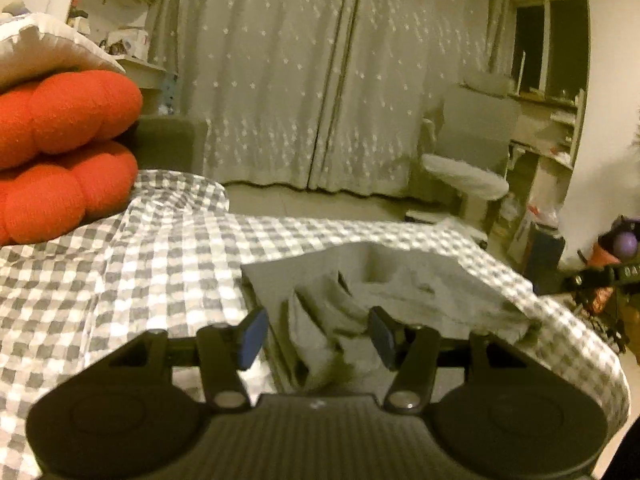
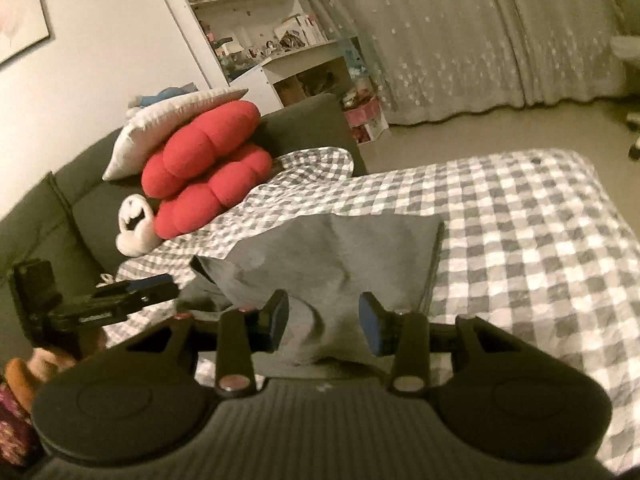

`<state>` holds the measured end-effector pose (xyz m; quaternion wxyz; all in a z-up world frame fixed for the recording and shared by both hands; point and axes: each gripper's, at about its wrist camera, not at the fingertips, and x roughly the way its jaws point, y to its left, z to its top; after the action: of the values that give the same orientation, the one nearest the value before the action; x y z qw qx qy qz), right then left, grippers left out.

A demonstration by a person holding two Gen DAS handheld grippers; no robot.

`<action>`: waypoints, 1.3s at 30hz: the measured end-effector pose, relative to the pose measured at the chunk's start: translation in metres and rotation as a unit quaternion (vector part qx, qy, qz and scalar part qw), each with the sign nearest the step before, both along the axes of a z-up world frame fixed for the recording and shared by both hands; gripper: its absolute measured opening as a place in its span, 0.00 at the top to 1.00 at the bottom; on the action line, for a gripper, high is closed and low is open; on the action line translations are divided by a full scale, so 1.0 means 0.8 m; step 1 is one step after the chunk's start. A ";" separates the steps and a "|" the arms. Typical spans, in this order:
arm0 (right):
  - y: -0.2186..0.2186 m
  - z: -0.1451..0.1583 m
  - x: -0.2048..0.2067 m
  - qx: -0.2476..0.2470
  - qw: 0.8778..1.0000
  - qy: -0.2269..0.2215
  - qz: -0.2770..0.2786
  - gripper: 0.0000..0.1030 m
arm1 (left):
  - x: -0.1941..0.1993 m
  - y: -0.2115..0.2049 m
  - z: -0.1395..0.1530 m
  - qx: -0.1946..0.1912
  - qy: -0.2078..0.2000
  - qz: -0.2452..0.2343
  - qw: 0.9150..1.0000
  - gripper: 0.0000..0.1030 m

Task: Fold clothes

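Observation:
A grey garment (image 1: 384,292) lies crumpled on the grey-and-white checked sheet (image 1: 120,264). My left gripper (image 1: 316,334) is open, its blue-padded fingers apart just above the garment's near folds, holding nothing. In the right wrist view the same grey garment (image 2: 340,256) lies partly folded on the checked sheet (image 2: 520,240). My right gripper (image 2: 323,326) is open over its near edge, empty. The left gripper's body (image 2: 100,304) shows at the left of the right wrist view.
Red puffy cushions (image 1: 60,148) and a white pillow (image 1: 44,48) are stacked at the left; they also show in the right wrist view (image 2: 208,168). A white plush toy (image 2: 134,228) lies beside them. Curtains (image 1: 320,80), an office chair (image 1: 468,152) and bookshelves (image 2: 248,8) stand beyond.

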<state>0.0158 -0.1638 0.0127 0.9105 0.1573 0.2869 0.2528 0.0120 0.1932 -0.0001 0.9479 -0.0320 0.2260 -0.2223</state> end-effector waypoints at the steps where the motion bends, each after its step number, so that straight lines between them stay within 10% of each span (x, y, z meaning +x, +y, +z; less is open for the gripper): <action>1: 0.001 -0.001 0.001 0.001 1.000 0.011 0.007 0.58 | 0.005 -0.003 -0.001 -0.002 0.004 0.005 1.000 0.45; 9: -0.001 -0.017 0.005 0.046 0.991 0.127 0.026 0.58 | 0.025 -0.027 -0.020 0.013 0.028 0.011 0.999 0.51; 19: -0.006 -0.038 0.011 0.149 0.973 0.178 -0.007 0.57 | 0.022 -0.028 -0.027 0.029 0.022 0.008 0.999 0.84; 26: 0.000 -0.046 0.013 0.125 0.973 0.181 -0.062 0.88 | 0.010 -0.026 -0.023 0.041 0.006 -0.001 0.999 0.91; 39: -0.036 -0.035 -0.008 0.119 0.974 0.167 -0.094 0.92 | -0.020 -0.013 -0.014 0.092 -0.017 -0.015 0.995 0.95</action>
<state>0.0097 -0.1929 -0.0155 0.8442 0.3303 0.3869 0.1688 -0.0037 0.1830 -0.0113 0.9471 0.0626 0.2298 -0.2153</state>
